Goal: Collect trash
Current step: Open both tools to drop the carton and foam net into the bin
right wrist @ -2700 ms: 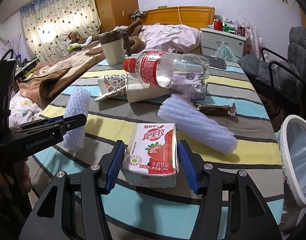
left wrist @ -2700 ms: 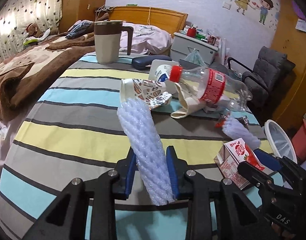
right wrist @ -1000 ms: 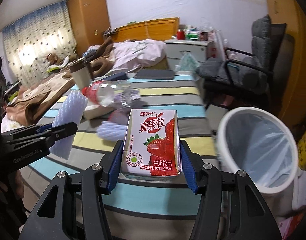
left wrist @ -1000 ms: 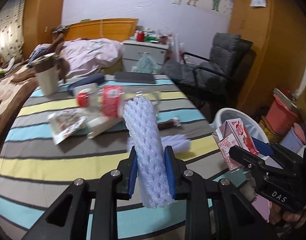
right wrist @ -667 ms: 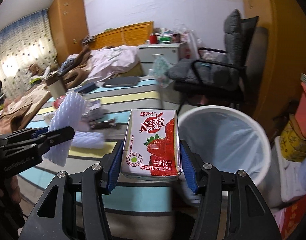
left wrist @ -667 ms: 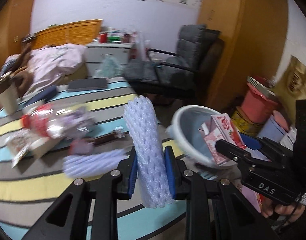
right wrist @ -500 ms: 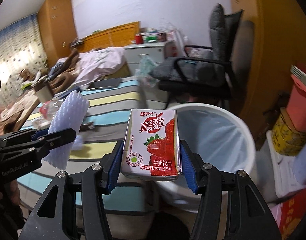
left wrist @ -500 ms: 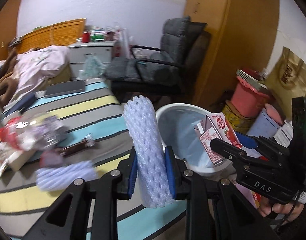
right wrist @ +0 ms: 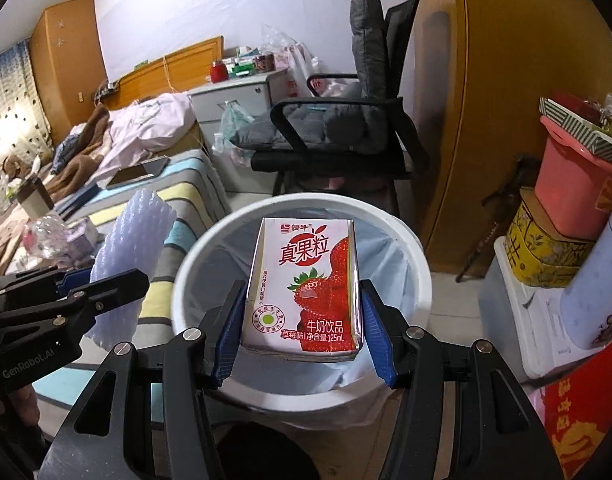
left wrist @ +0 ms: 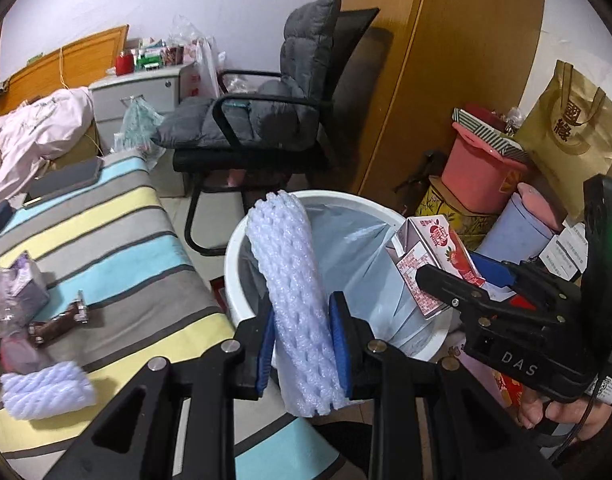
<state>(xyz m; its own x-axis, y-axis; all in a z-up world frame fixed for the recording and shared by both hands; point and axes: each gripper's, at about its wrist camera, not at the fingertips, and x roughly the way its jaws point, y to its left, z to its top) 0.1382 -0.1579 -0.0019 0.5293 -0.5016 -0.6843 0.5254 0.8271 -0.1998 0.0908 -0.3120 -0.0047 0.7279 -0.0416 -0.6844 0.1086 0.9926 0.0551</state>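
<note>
My left gripper (left wrist: 303, 346) is shut on a white foam net sleeve (left wrist: 293, 300), held upright at the near left rim of a white trash bin (left wrist: 241, 240) lined with a pale bag. My right gripper (right wrist: 301, 328) is shut on a strawberry milk carton (right wrist: 306, 280), which hangs above the mouth of the trash bin (right wrist: 422, 276). The carton (left wrist: 434, 260) and right gripper (left wrist: 466, 280) show at the right of the left wrist view. The foam sleeve (right wrist: 133, 248) and left gripper (right wrist: 101, 284) show at the left of the right wrist view.
A striped table (left wrist: 105, 240) at left still bears a second foam sleeve (left wrist: 45, 390), a brown wrapper (left wrist: 57, 324) and a crushed bottle (right wrist: 49, 236). A grey chair (left wrist: 265, 120) stands behind the bin. Pink and blue tubs and boxes (right wrist: 574, 200) crowd the right.
Both grippers swung right from over the striped table to the trash bin, still holding the foam sleeve and the carton. The carton is now above the bin's mouth.
</note>
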